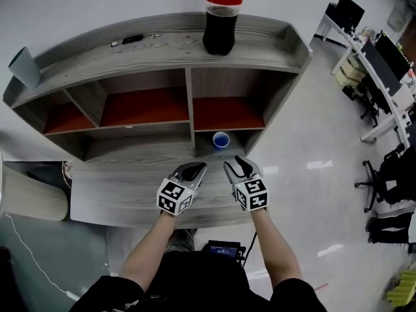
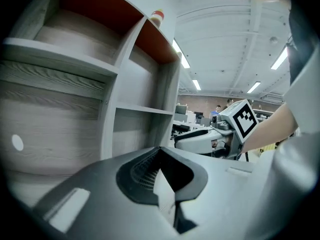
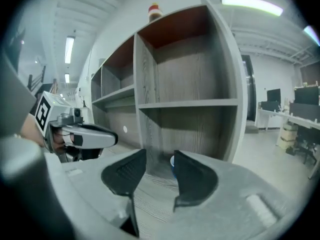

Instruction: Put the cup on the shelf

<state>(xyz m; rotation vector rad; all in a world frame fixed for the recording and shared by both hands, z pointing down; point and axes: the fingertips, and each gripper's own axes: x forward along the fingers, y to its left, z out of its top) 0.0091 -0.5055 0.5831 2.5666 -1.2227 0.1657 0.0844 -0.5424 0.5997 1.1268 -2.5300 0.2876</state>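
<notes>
The cup (image 1: pixel 221 139) is small and blue. It stands upright with its mouth up in the bottom right box of the shelf (image 1: pixel 162 51), close to the wall in the middle.

In the head view, the right claw (image 1: pixel 235 163) is near the cup but not touching it. The cup is at 11 o'clock from this claw. The claw's two jaws are spread apart and nothing is between them. In the right gripper view, the claw (image 3: pixel 160 156) points at that box, and a small bit of the cup (image 3: pixel 172 160) peeks out past the gap, next to the jaw at 3 o'clock.

The left claw (image 1: pixel 198 168) is just beside the right claw, at its 9 o'clock. The cup is at 1 o'clock from it. In the left gripper view, its jaws (image 2: pixel 160 154) are pressed together and pinch nothing.

Both claws are over the wide bottom board that sticks out in front of the shelf. A person's arms (image 1: pixel 153 246) hold them.

A dark bottle (image 1: pixel 220 18) with a red label stands on top of the shelf, at 12 o'clock from the cup. A grey cup (image 1: pixel 25 65) stands on the top board at its far left end. Desks (image 1: pixel 377 64) with dark screens stand far off at 2 o'clock.
</notes>
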